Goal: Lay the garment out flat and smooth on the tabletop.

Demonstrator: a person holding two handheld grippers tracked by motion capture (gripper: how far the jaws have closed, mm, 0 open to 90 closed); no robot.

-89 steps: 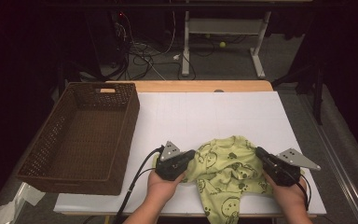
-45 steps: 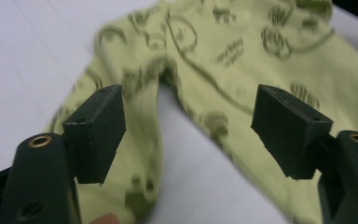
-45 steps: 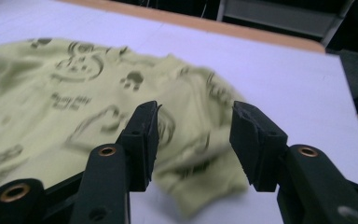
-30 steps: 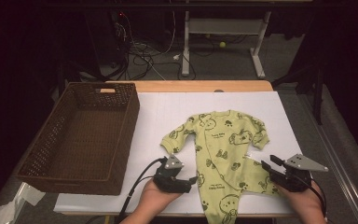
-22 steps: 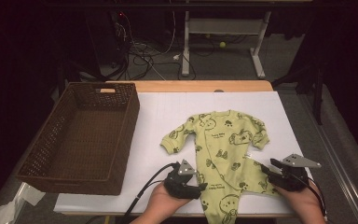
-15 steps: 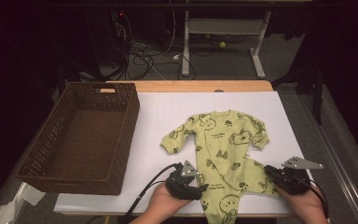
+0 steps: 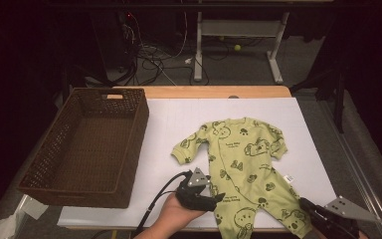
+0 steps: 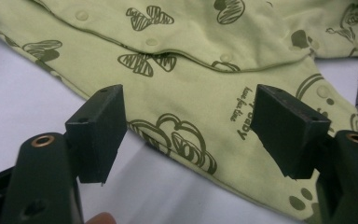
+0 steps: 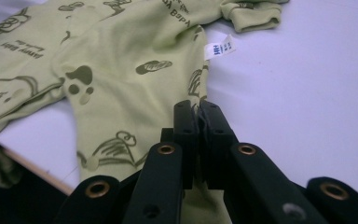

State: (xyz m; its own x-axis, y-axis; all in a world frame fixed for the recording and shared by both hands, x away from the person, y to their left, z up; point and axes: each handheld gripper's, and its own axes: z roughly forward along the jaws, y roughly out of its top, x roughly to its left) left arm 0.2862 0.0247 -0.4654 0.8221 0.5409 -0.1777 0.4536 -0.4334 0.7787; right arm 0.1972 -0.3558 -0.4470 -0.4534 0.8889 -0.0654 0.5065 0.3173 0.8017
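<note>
Fabric of the light green baby romper printed with dark animal drawings (image 7: 243,164) lies spread flat on the white tabletop (image 7: 179,129), its long axis running from the collar at the far side down to the two legs at the near edge, slanting toward the person's right. The left gripper (image 7: 214,200) sits at the romper's near left leg, its fingers (image 8: 98,130) spread wide with the leg's hem just ahead of and between them; in the left gripper view the cloth passes across the gap untouched by either pad, so nothing is pinched there, and these jaws have just been opening a little. The right gripper (image 7: 308,209) is at the other leg's cuff near the tabletop's front right corner, and its fingers (image 9: 186,135) are pressed together on the edge of the green cloth, having just closed on it; a small white label (image 9: 219,48) lies beyond them. Judging by this, the left fingers need only go forward and down onto the hem. A brown woven basket (image 7: 87,144) stands well apart to the left of the left fingers
</note>
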